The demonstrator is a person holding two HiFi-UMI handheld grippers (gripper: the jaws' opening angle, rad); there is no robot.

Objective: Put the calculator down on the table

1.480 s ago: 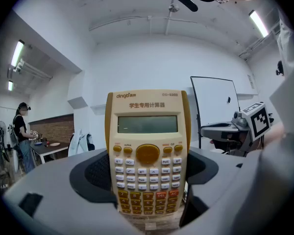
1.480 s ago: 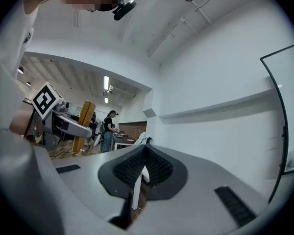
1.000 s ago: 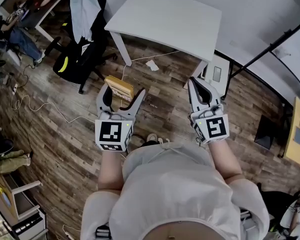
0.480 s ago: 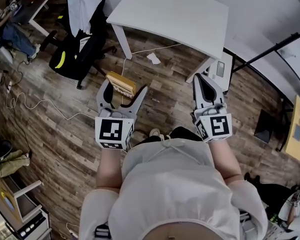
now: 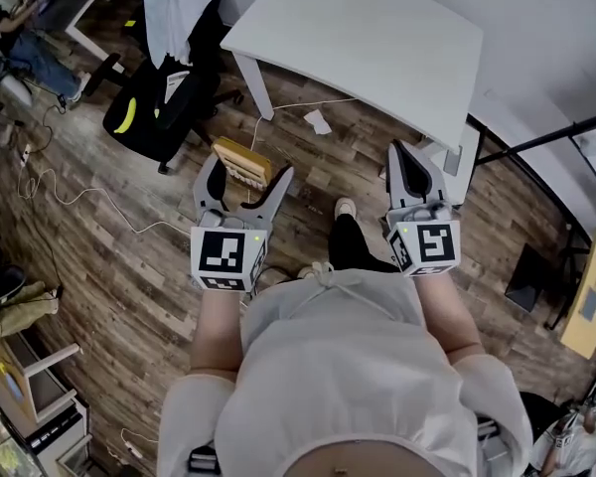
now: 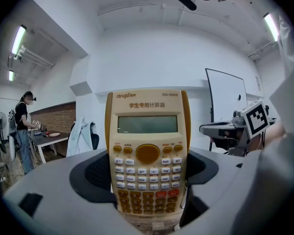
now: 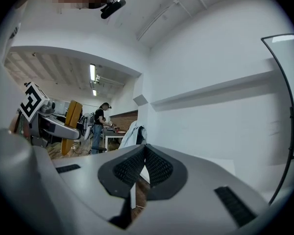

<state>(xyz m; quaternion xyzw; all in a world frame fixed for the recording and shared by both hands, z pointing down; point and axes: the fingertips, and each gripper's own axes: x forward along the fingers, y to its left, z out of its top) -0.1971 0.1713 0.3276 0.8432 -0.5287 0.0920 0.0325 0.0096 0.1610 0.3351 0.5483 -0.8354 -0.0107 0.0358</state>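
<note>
The left gripper [image 5: 246,175] clamps the lower sides of the upright yellow calculator [image 6: 148,151], just short of the white table [image 5: 377,38]. The right gripper [image 5: 410,157] is closed and empty. The calculator is probably light, rigid and slick, so grip its side edges.

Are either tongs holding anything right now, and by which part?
The left tongs clamp the yellow calculator by its lower keypad end, display end sticking out. The right tongs are shut, empty.
</note>
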